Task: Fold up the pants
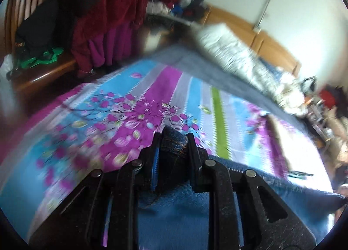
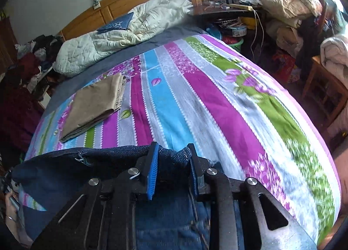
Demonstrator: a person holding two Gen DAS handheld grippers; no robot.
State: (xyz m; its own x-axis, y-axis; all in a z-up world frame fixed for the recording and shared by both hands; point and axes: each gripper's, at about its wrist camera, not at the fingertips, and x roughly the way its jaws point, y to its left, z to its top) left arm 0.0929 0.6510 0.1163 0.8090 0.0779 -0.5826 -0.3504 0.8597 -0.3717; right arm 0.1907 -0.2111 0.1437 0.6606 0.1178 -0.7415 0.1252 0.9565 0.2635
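Left gripper [image 1: 173, 141]: fingers pinch a bunched denim edge of the jeans [image 1: 174, 213]. Right gripper [image 2: 173, 152]: fingers partly closed, clamping the jeans' edge between the blue pads [image 2: 152, 174]. Jeans hang below both grippers, above the striped bedsheet [image 2: 195, 89]. Folded tan cloth [image 2: 95, 106] lies ahead-left of the right fingers.

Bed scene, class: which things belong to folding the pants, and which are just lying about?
Job:
- jeans
- left claw, shut on jeans
- right claw, shut on jeans
- striped bedspread

Lying about:
- folded tan cloth
- white quilt
- bedside clutter
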